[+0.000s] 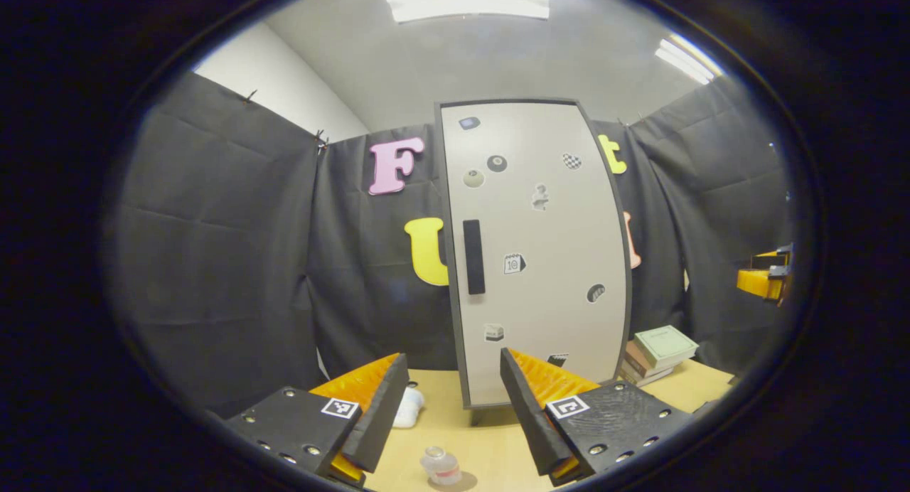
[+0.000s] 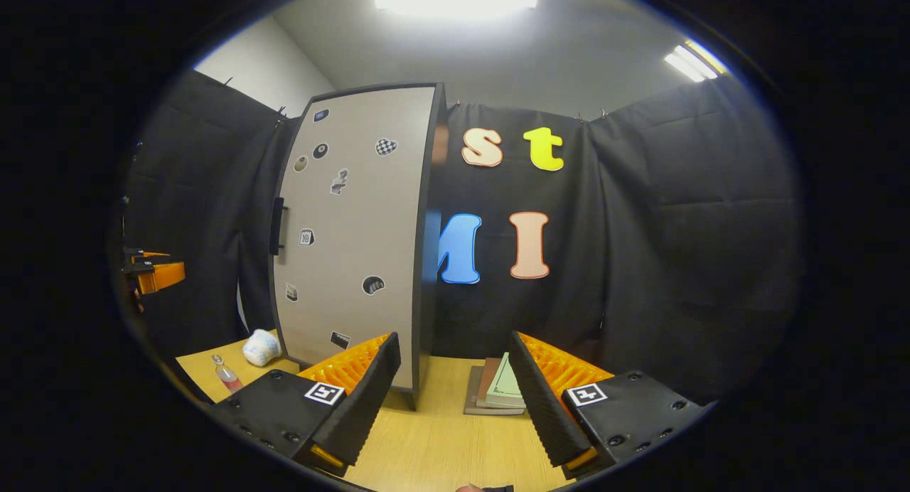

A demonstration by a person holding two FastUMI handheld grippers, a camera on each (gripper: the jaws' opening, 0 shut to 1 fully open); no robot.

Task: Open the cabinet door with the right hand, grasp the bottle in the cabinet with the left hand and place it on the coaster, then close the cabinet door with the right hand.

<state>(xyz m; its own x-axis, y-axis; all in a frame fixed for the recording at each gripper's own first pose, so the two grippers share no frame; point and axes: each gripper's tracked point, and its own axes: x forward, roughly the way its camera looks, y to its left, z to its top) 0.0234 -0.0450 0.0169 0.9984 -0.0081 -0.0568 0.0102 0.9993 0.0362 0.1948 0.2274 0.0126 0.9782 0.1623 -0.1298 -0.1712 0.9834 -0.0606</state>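
Note:
The tall cabinet (image 1: pixel 547 264) stands on the wooden table (image 1: pixel 490 442) with its pale door shut flat and a black handle (image 1: pixel 473 256) on its left side. A small clear bottle (image 1: pixel 441 467) with pinkish contents stands on the table in front of it, just below my left gripper (image 1: pixel 448 407), which is open and empty. A grey round patch lies under the bottle; I cannot tell whether it is a coaster or a shadow. In the right gripper view the cabinet (image 2: pixel 355 229) is at left, and the bottle (image 2: pixel 226 372) is far left. My right gripper (image 2: pixel 451 392) is open and empty.
A white crumpled cloth (image 1: pixel 409 407) lies left of the cabinet's foot. A stack of books (image 1: pixel 657 353) sits to its right, also straight ahead between the right gripper's fingers (image 2: pixel 498 389). The other gripper shows at each view's edge: (image 1: pixel 764 279), (image 2: pixel 153 271).

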